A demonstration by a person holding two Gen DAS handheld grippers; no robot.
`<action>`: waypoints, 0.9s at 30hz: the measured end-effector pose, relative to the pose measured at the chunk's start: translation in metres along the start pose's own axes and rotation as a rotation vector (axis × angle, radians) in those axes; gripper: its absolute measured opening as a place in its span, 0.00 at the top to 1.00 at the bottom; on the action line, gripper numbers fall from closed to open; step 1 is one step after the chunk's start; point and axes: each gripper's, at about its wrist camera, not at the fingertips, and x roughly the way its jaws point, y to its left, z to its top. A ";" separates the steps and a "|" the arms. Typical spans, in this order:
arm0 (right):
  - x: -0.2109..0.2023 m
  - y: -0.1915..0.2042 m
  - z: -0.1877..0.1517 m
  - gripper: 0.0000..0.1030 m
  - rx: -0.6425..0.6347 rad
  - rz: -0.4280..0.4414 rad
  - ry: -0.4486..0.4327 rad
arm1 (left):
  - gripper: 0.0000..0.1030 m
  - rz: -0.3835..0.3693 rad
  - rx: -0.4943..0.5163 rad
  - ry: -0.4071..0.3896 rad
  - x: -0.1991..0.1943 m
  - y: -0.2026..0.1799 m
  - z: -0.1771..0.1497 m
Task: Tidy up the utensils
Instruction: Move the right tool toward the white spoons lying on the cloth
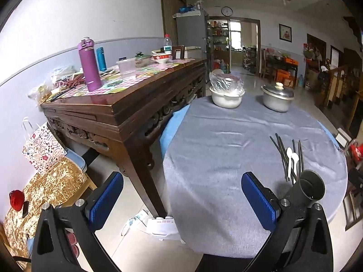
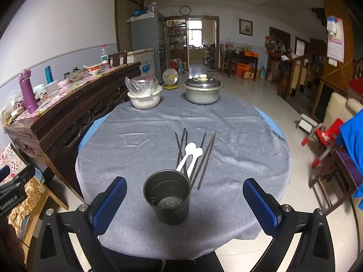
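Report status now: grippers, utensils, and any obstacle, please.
Left gripper open, right gripper open, both empty. Chopsticks and white spoons lie loose behind empty holder. Nothing in the way.

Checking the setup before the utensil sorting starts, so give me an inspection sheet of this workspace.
Surface: round table under a grey cloth, wrinkled.
Job's things: dark utensil holder upright and empty; dark chopsticks and two white spoons loose on the cloth just behind it.
Clutter: white basin under plastic wrap and lidded metal pot at the far edge.
Grippers: left gripper open, over the table's left edge; right gripper open, straddling the holder without touching it.
Cables: nothing seen.
Surroundings: wooden sideboard left with bottles and dishes; red and white stool right.
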 end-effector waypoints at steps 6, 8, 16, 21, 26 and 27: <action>0.006 -0.020 0.003 0.00 0.043 -0.031 0.005 | 0.00 -0.043 0.052 0.030 0.011 -0.027 0.001; 0.010 -0.029 0.003 0.00 0.057 -0.042 0.008 | 0.00 -0.059 0.074 0.034 0.015 -0.039 0.003; 0.035 -0.071 0.008 0.00 0.151 -0.051 0.042 | 0.00 -0.123 0.114 0.102 0.047 -0.075 0.013; 0.060 -0.098 0.015 0.00 0.223 -0.008 0.075 | 0.00 -0.155 0.115 0.129 0.066 -0.089 0.018; 0.090 -0.117 0.024 0.07 0.286 0.073 0.123 | 0.00 -0.175 0.100 0.139 0.085 -0.096 0.028; 0.097 -0.120 0.025 0.09 0.297 0.092 0.139 | 0.00 -0.180 0.100 0.140 0.089 -0.097 0.030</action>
